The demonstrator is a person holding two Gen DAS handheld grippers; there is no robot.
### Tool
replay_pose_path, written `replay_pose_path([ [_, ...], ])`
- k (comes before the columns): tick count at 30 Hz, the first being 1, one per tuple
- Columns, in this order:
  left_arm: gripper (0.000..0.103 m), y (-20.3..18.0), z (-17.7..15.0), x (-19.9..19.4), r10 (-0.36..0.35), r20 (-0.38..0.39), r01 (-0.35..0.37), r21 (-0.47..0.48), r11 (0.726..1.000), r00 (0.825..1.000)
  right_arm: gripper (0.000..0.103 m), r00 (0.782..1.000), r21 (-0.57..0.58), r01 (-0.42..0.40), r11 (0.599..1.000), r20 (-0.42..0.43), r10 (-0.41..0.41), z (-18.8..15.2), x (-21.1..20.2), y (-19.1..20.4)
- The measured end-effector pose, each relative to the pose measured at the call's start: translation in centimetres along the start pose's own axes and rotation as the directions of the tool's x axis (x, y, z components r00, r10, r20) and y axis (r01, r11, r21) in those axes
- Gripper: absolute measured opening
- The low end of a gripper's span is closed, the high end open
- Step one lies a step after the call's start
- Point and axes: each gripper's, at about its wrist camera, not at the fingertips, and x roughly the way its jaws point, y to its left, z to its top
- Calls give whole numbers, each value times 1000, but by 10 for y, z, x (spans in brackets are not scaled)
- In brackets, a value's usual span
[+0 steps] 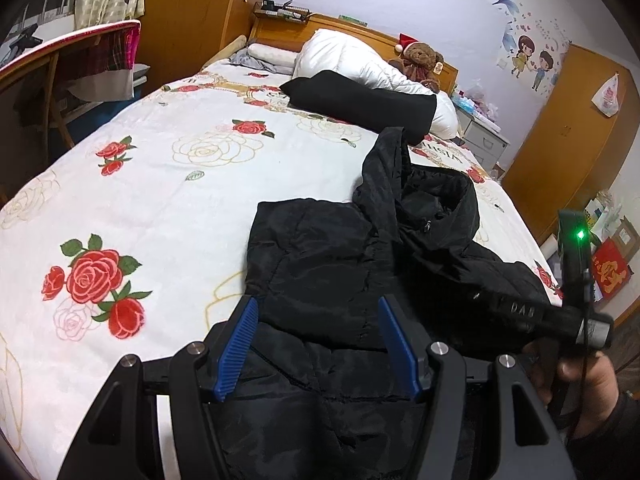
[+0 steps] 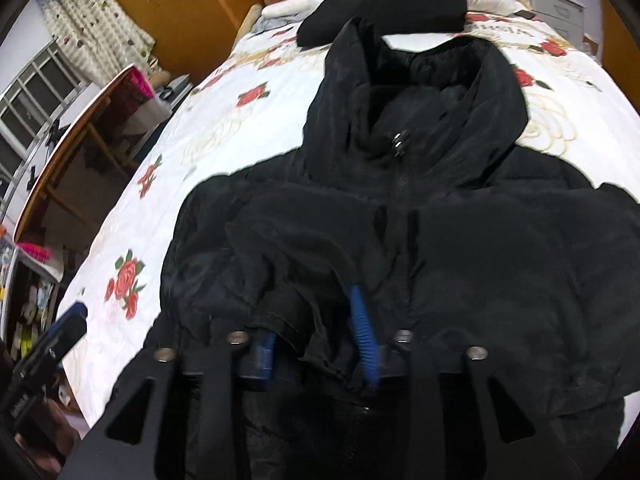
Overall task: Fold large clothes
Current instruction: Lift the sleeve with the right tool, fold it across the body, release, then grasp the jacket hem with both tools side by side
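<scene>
In the left wrist view, a black padded jacket lies on the rose-print bedspread, its long axis running from the near edge away toward the headboard, hood at the far end. The left gripper hangs over the near hem, blue pads apart, clamping nothing. In the right wrist view, the jacket points hood-first up the bed, zip along its middle; the right gripper stands parted with a bunched fold of cloth between its fingers, pads not pressing

left wrist: angled down, close over jacket | right wrist: steeper, nearer | shared: jacket, bed
</scene>
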Motion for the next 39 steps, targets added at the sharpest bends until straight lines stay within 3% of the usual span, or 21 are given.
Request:
replay_pose_path([
  [3, 65, -1, 1, 6, -16, -17, 16, -13, 1000, 1000, 60, 999, -12, -53, 999, 6, 53, -2, -8, 5],
  [6, 65, -7, 4, 14, -45, -41, 43, -34, 998, 998, 61, 992, -45, -120, 992, 37, 122, -6, -35, 9],
  [10, 70, -24, 11, 26, -106, -66, 103, -40, 994, 992, 61, 986, -77, -133, 988, 94, 140, -10, -67, 6],
  [16, 72, -56, 17, 73, -182, -156, 178, -40, 983, 971, 61, 981, 33, -3, 999, 192, -3, -22, -112, -65],
  [20, 70, -74, 13, 119, -173, -251, 171, -31, 985, 952, 61, 970, 156, 83, 984, 215, -116, -32, -133, -122],
  [21, 63, -76, 11, 128, -184, -269, 181, -38, 983, 946, 58, 966, 191, 98, 977, 219, -140, -35, -138, -136],
  [22, 36, -78, 9, 133, -209, -278, 204, -48, 978, 938, 56, 963, 214, 106, 971, 222, -154, -38, -143, -145],
  [23, 20, -81, 8, 136, -215, -280, 211, -46, 976, 936, 52, 959, 238, 117, 964, 224, -172, -40, -147, -156],
  [24, 11, -83, 8, 134, -197, -271, 196, -32, 980, 942, 50, 956, 258, 130, 957, 225, -191, -43, -150, -165],
  [27, 7, -85, 15, 109, -171, -161, 176, 20, 984, 972, 40, 948, 287, 140, 948, 238, -212, -45, -159, -178],
  [29, 7, -81, 18, 96, -141, -119, 148, 56, 987, 983, 37, 945, 280, 138, 950, 250, -211, -41, -158, -176],
  [32, 7, -68, 16, 105, -91, -141, 100, 55, 994, 986, 32, 952, 246, 140, 959, 232, -199, -34, -141, -170],
  [36, 7, -47, 10, 119, -39, -153, 42, 21, 999, 988, 22, 968, 197, 180, 964, 139, -209, -29, -94, -165],
  [39, 7, -44, 5, 127, -13, -149, 19, 43, 999, 989, 22, 973, 192, 183, 964, 105, -205, -32, -72, -168],
])
